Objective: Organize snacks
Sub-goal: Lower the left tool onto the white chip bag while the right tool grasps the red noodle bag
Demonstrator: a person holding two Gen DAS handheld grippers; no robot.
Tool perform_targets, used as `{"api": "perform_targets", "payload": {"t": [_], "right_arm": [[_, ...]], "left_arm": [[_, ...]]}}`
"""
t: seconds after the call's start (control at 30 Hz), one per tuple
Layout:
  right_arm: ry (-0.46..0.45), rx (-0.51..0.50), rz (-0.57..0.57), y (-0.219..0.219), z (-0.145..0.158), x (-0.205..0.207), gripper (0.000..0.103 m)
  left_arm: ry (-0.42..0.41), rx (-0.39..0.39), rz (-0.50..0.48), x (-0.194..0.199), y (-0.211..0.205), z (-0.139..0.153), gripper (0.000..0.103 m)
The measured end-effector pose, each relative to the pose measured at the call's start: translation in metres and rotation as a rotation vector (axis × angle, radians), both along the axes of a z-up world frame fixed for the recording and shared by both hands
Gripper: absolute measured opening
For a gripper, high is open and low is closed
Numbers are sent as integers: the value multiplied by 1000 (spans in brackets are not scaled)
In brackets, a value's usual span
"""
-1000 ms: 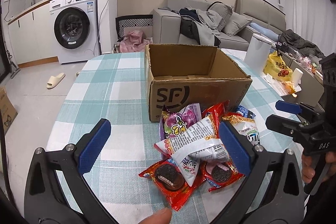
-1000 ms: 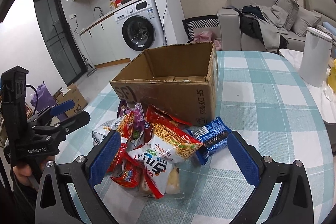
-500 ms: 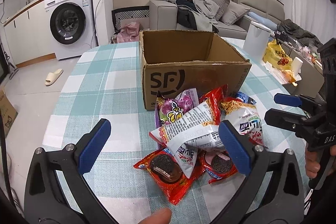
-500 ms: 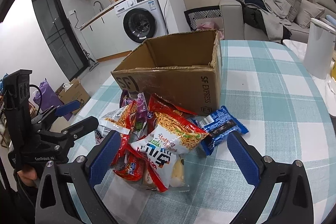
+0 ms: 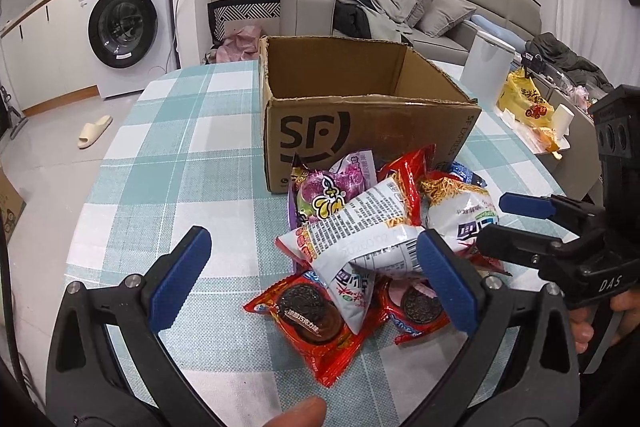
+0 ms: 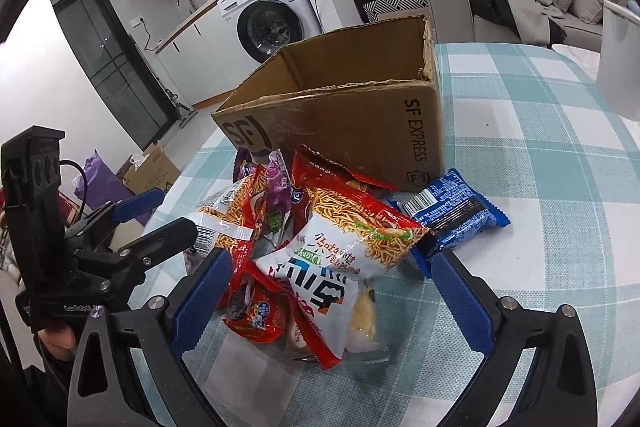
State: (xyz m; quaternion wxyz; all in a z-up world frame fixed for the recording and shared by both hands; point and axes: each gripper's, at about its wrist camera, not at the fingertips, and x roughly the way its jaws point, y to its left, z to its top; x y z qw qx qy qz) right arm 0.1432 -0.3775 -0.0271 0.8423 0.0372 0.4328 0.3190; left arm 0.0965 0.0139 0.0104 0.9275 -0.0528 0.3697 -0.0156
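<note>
A heap of snack packets point(image 5: 376, 243) is shown on a teal-and-white checked tablecloth point(image 5: 180, 163), directly in front of an open-topped cardboard box point(image 5: 360, 107) printed "SF" on its near face and "SF EXPRESS" on its side; the rearmost packets touch the box's near face. The box stands upright with its opening upward. On top of the heap, in the left wrist view, a white noodle packet point(image 5: 360, 231) with a barcode is laid with its long axis running diagonally from near left to far right. Beneath it, a red chocolate-pie packet point(image 5: 308, 319) is pointed with one corner toward the camera, and a second red packet point(image 5: 416, 311) lies beside it. A purple packet point(image 5: 340, 191) is propped against the box. In the right wrist view, a white and red noodle packet point(image 6: 340, 251) is seen lying lengthwise toward the camera, and a blue biscuit packet point(image 6: 452, 219) rests flat at the right of the heap, its long axis slanted from near left to far right, one end just beside the box corner. The left gripper point(image 5: 308, 279) is held over the near edge of the heap with its blue-padded fingers point(image 5: 180, 279) spread wide and nothing grasped. The right gripper point(image 6: 332, 299) is likewise spread wide and unloaded, its fingers point(image 6: 460, 299) flanking the near packets.
</note>
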Motion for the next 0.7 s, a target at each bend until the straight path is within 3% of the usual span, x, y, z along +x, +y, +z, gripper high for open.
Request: {"api": "perform_targets", "payload": {"t": [0.53,0.7], "right_arm": [[41,58,-36,-1,-16,9,99],[52,57,-42,1,-21,11,90]], "left_arm": [[24,-85,14,8,8,-12,102],[26,-97,9,8,7,-14,102]]}}
